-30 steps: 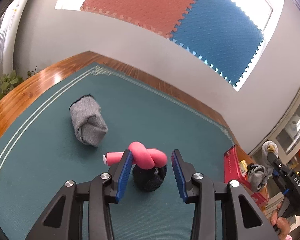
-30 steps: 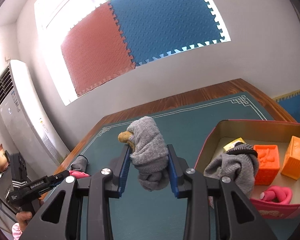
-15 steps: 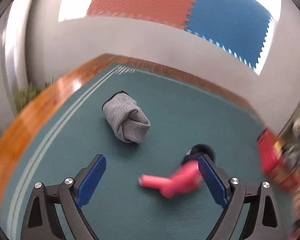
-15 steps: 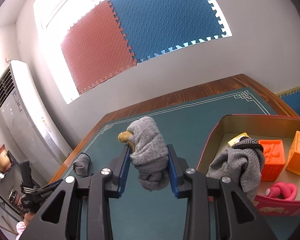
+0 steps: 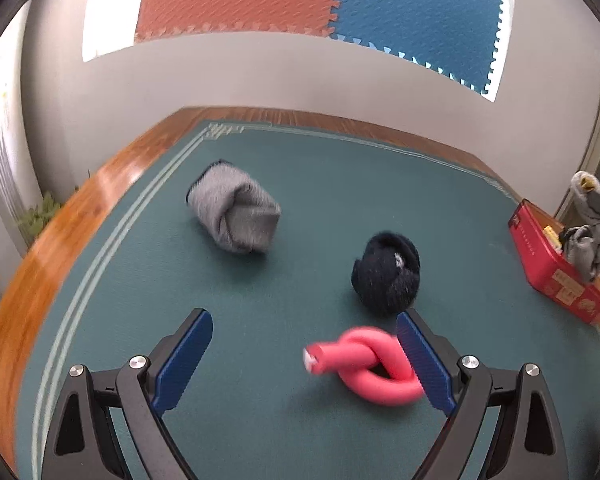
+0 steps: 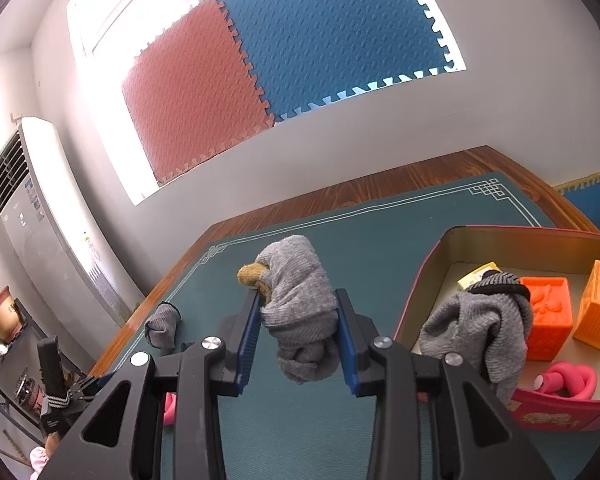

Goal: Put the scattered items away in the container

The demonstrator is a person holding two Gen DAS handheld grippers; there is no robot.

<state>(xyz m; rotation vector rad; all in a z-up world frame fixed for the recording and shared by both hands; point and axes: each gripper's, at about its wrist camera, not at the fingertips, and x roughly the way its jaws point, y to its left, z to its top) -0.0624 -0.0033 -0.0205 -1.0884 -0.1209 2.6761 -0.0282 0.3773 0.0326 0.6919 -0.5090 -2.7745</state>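
Observation:
In the left wrist view my left gripper (image 5: 304, 354) is open wide above the green mat. A pink knotted foam tube (image 5: 370, 364) lies on the mat just inside the right finger. A dark rolled sock (image 5: 386, 272) lies beyond it, and a grey rolled sock (image 5: 236, 210) further left. In the right wrist view my right gripper (image 6: 298, 346) is shut on a grey sock bundle with a tan tip (image 6: 298, 300), held above the mat left of the red box (image 6: 556, 416).
The red box holds a grey sock (image 6: 480, 328), two orange blocks (image 6: 548, 316), a yellow item (image 6: 476, 276) and another pink knotted tube (image 6: 568, 378). The box also shows at the far right in the left wrist view (image 5: 548, 264). A wooden table edge (image 5: 60, 232) borders the mat.
My left gripper has opened wide and let go of the pink tube, which now lies on the mat. The left view has swung left and back. The right gripper keeps holding its sock bundle.

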